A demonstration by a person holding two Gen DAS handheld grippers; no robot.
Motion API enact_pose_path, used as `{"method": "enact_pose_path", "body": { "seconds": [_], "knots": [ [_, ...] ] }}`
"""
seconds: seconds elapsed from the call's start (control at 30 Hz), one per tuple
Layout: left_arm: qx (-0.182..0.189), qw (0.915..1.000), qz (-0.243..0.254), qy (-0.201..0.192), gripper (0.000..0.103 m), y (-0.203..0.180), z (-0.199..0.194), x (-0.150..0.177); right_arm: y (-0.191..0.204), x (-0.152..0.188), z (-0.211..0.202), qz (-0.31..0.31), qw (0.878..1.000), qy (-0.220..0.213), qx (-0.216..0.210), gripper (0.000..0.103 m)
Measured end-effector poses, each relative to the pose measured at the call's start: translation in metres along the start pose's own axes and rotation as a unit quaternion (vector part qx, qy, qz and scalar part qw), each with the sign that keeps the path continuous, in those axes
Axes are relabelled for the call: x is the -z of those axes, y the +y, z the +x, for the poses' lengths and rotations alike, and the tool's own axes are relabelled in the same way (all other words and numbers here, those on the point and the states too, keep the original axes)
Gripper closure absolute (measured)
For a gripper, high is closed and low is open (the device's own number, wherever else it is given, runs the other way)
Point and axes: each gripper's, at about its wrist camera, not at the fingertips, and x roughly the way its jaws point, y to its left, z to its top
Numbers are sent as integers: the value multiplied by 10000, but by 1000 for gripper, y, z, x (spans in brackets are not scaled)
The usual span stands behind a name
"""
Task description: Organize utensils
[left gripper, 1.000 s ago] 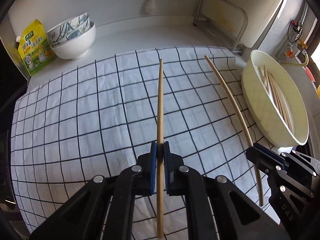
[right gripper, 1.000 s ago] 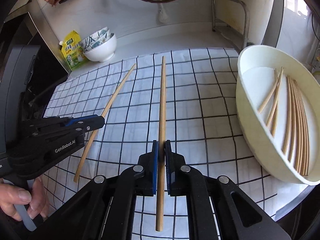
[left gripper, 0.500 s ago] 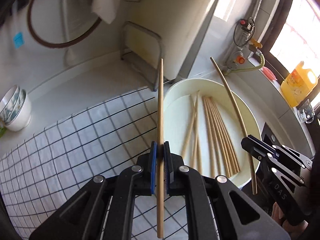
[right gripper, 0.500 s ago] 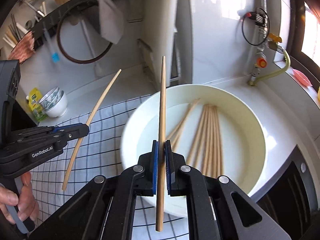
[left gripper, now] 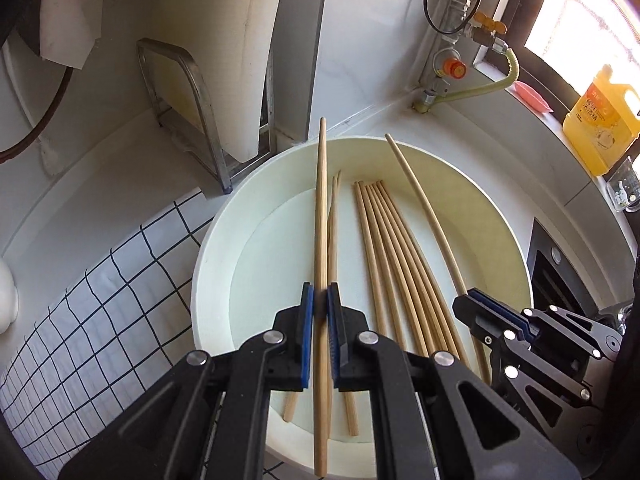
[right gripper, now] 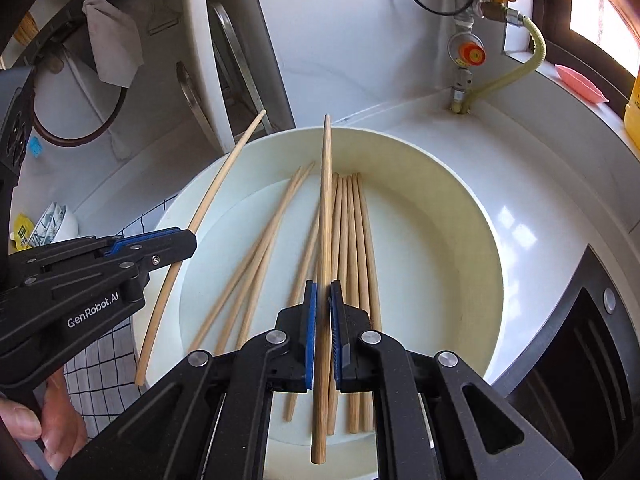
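Note:
My left gripper is shut on a wooden chopstick and holds it above the cream round basin. My right gripper is shut on another chopstick, also above the basin. Several loose chopsticks lie side by side on the basin floor; they also show in the right wrist view. In the left wrist view the right gripper sits at the right with its chopstick. In the right wrist view the left gripper sits at the left with its chopstick.
A black-and-white checked cloth lies left of the basin. A metal rack with a white board stands behind it. A gas valve and yellow hose run along the back wall. A yellow bottle stands on the sill. A black stove edge is at the right.
Both grippers have swung right from the checked cloth to over the basin, each still holding its chopstick. The basin now fills both views.

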Motion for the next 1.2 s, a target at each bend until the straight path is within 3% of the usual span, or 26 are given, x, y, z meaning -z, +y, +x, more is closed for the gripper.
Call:
{"method": "enact_pose_path", "body": {
  "seconds": [0.07, 0.1, 0.13, 0.2, 0.4, 0.63, 1.2],
  "knots": [
    [-60, 10000, -50, -10, 89, 1, 0, -1, -2, 2, 0, 58, 10000, -13, -38, 96],
    [-65, 9999, -88, -19, 75, 3, -1, -1, -4, 2, -1, 85, 9999, -39, -43, 91],
    [-64, 9999, -148, -35, 55, 6, -4, 0, -5, 2, -3, 101, 9999, -88, -23, 86],
    [-99, 9993, -331, -157, 31, 11, -13, 1, -7, 3, -7, 114, 9998, -141, -7, 85],
    [-412, 9979, -398, -317, 30, 16, -37, 8, -6, 9, -23, 82, 9997, -199, 85, 79],
    [-443, 9974, -459, -346, 30, 14, -54, 20, 0, 11, -40, 83, 9995, -277, 93, 72],
    [-535, 9962, -364, -584, 30, 9, -88, 30, 19, 22, -71, -54, 9989, -428, 186, 66]
  ]
}}
